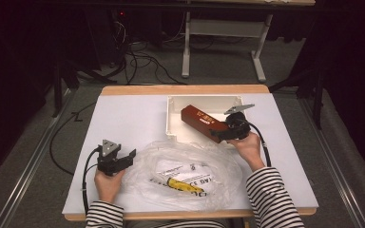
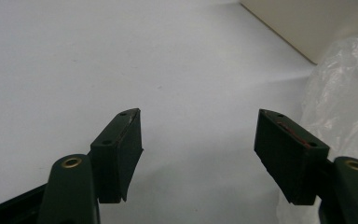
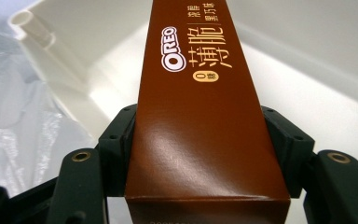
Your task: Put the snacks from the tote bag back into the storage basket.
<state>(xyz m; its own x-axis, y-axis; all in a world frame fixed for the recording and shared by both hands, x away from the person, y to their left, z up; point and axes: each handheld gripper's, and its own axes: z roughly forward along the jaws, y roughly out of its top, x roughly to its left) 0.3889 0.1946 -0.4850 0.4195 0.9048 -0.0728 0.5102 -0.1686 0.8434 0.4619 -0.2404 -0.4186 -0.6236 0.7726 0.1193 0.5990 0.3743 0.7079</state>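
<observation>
A long brown Oreo box [image 1: 200, 119] [image 3: 200, 107] lies aslant over the white tray [image 1: 173, 114] at the back of the table. My right gripper [image 1: 222, 134] [image 3: 200, 149] is shut on the box's near end, one jaw pressed to each long side. The tray's wall [image 3: 65, 51] rises to the left behind the box. My left gripper [image 1: 127, 159] [image 2: 198, 149] stands open at the front left over bare white table [image 2: 121, 56], nothing between its jaws. A crumpled clear plastic bag [image 1: 185, 173] [image 2: 345, 93] lies just right of it, with a printed paper and a yellow item [image 1: 183, 185] inside.
The table's wooden edge [image 1: 185, 89] runs along the back. Behind the table, cables [image 1: 142, 61] lie on the floor and a white desk frame [image 1: 223, 42] stands. Bare table surface [image 1: 123, 114] spreads left of the tray.
</observation>
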